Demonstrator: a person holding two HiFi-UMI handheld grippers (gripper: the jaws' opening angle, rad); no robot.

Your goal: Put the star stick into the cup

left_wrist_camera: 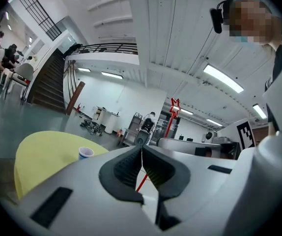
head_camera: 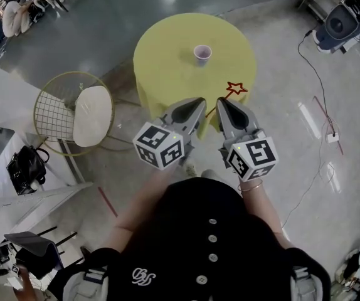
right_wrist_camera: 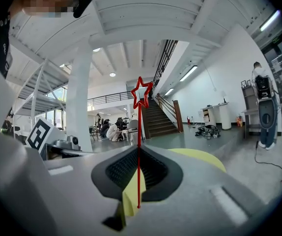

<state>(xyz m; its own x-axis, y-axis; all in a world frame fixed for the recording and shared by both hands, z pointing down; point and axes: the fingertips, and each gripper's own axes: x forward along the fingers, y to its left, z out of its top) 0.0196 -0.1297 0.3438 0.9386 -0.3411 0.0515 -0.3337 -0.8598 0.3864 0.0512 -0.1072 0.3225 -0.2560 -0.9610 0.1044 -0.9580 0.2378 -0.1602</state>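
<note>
- The right gripper point(head_camera: 221, 101) is clamped on the star stick point(head_camera: 235, 89); in the right gripper view its jaws point(right_wrist_camera: 139, 150) press together on the thin red shaft point(right_wrist_camera: 139, 132), which runs straight up between the pads
- The star end stands out well beyond the right gripper's tips; the plain end shows below the pads, inside the jaw opening
- In the head view the star hangs just past the near right edge of the yellow table point(head_camera: 167, 49); the shaft slants back from it and passes between the tips of the two grippers
- The left gripper point(head_camera: 201, 101) is closed with nothing in it; in the left gripper view its jaws point(left_wrist_camera: 142, 150) meet in a thin line, and the star stick point(left_wrist_camera: 174, 107) shows just beside them on the right, not between them
- The cup point(head_camera: 202, 54) stands upright near the middle of the table, mouth up, well apart from the star and beyond both grippers; the left gripper view shows the cup point(left_wrist_camera: 85, 153) to the left of its jaws
</note>
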